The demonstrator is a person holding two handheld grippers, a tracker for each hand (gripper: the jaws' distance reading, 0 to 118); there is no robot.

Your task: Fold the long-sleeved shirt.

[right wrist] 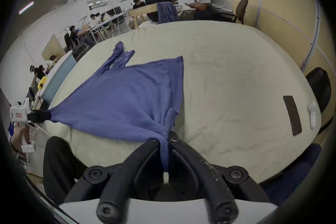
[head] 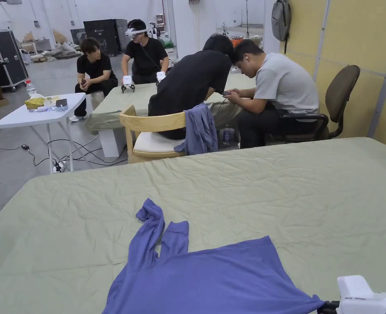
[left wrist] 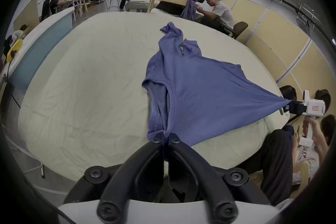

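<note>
Shirt (left wrist: pixel 200 86) fabric stretches taut between both tongs over the green surface (head: pixel 269 184). Left tongs (left wrist: pixel 166 138) clamp its collar edge; right tongs (right wrist: pixel 166 138) clamp its hem corner, sleeves trailing away.

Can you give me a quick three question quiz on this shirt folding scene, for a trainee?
1. True or false: the left gripper is shut on the blue long-sleeved shirt.
2. Multiple choice: where do the shirt's sleeves lie? A) hanging off the near edge; B) bunched together on the green sheet, away from the person; C) draped over the wooden chair.
3. Fill in: in the left gripper view, the right gripper pulls a corner of the shirt into a taut ____.

Key: 1 true. 2 B. 3 point.
</note>
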